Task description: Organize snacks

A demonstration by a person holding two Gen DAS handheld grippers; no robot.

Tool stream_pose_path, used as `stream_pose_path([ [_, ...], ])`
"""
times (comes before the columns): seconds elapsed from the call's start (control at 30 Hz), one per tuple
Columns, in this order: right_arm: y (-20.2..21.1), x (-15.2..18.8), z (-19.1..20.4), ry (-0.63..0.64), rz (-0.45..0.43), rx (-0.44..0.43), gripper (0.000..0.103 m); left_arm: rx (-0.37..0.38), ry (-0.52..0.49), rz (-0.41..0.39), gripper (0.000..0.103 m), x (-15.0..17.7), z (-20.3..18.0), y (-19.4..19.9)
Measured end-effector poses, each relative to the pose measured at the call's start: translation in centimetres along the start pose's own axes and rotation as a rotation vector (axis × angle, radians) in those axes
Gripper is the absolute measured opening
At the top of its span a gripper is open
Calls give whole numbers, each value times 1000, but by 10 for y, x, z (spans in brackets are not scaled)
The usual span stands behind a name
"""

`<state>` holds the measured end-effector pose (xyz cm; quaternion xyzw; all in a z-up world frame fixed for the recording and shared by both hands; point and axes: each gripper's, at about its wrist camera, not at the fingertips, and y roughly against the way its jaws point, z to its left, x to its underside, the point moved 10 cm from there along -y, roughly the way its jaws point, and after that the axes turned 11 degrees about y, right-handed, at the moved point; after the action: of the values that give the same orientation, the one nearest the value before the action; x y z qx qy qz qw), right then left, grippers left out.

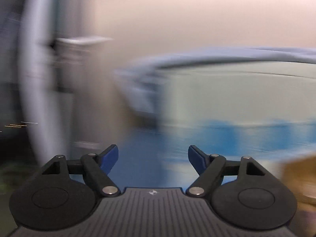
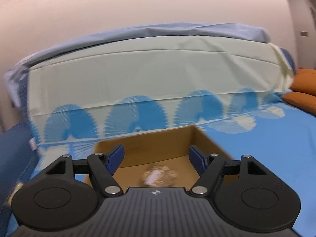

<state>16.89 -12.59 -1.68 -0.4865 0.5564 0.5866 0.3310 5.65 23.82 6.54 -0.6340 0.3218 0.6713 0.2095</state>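
In the right wrist view an open cardboard box sits on a blue patterned cloth. A round brown and white snack, blurred, lies on the box floor. My right gripper is open and empty, just above the box opening, over the snack. In the left wrist view my left gripper is open and empty above the blue cloth; the view is heavily motion-blurred. A brown edge, likely the box, shows at the lower right there.
A raised block draped in pale cloth with a grey-blue sheet on top stands behind the box. Orange cushions lie at the right. A dark blue object is at the left. Blurred pale uprights fill the left wrist view's left side.
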Motion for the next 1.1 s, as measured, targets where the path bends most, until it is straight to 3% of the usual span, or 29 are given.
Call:
stream_pose_path([
  [0.07, 0, -2, 25, 17, -1, -59, 74, -192, 36, -33, 85, -13, 57, -11],
  [0.13, 0, -3, 51, 40, -6, -114, 74, -328, 52, -21, 85, -13, 97, -20],
  [0.23, 3, -3, 93, 79, -14, -203, 74, -428, 47, 52, 85, 3, 129, -36],
  [0.4, 7, 2, 159, 148, -16, -331, 74, -476, 74, 132, 85, 29, 145, -57],
  [0.47, 7, 7, 183, 192, -5, -372, 73, -381, 117, 88, 85, 20, 135, -65],
  [0.53, 4, 15, 204, 228, 12, -404, 74, -250, 138, -11, 85, 2, 111, -61],
  [0.63, -7, 29, 227, 267, 59, -440, 74, -39, 64, -59, 85, -1, 59, -57],
  [0.7, -18, 41, 240, 305, 96, -454, 76, 162, 44, 47, 85, 20, 21, -60],
  [0.73, -26, 46, 246, 323, 116, -455, 79, 264, 29, 141, 83, 38, 0, -61],
  [0.8, -40, 60, 253, 340, 158, -441, 79, 372, -23, 317, 66, 75, -26, -62],
  [0.83, -48, 66, 257, 341, 184, -441, 81, 399, -62, 396, 55, 95, -38, -63],
  [0.93, -70, 84, 266, 350, 250, -436, 81, 415, -121, 618, 46, 152, -47, -71],
  [1.03, -89, 101, 273, 372, 305, -428, 79, 422, -105, 797, 46, 197, -43, -76],
  [1.1, -94, 110, 273, 381, 332, -431, 66, 415, -116, 864, 46, 216, -41, -80],
])
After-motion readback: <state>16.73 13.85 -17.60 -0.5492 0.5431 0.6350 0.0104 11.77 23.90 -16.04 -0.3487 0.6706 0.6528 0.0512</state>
